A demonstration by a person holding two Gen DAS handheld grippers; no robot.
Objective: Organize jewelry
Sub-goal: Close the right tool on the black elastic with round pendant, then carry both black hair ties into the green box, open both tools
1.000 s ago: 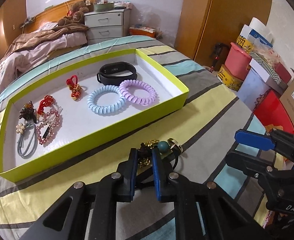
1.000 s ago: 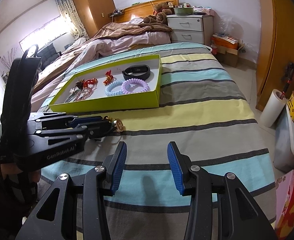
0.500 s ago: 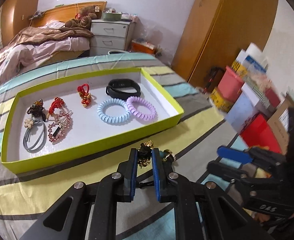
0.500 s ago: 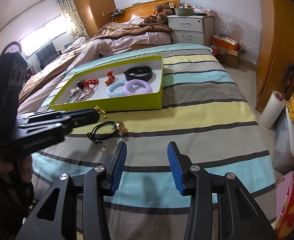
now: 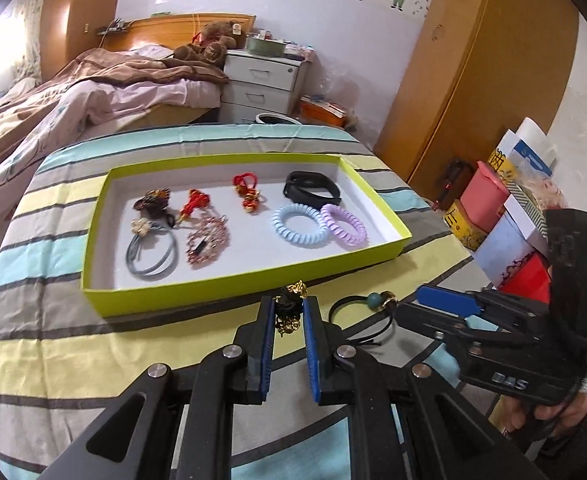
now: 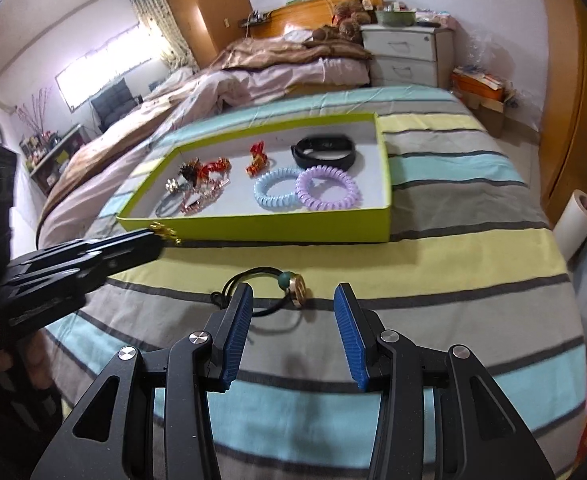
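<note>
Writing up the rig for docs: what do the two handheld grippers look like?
Both match: black plastic frames with triangular cut-outs, silver pivot screws and ribbed blue pads on the jaws. The left gripper shows pale lettering on its side in the right wrist view. The right gripper carries pale "DAS" lettering, a tall black housing with a green light, and a dark cable.

gold trinket (image 5: 289, 308) half-hidden between pads, nightstand clutter (image 5: 277, 42) indistinct
</note>
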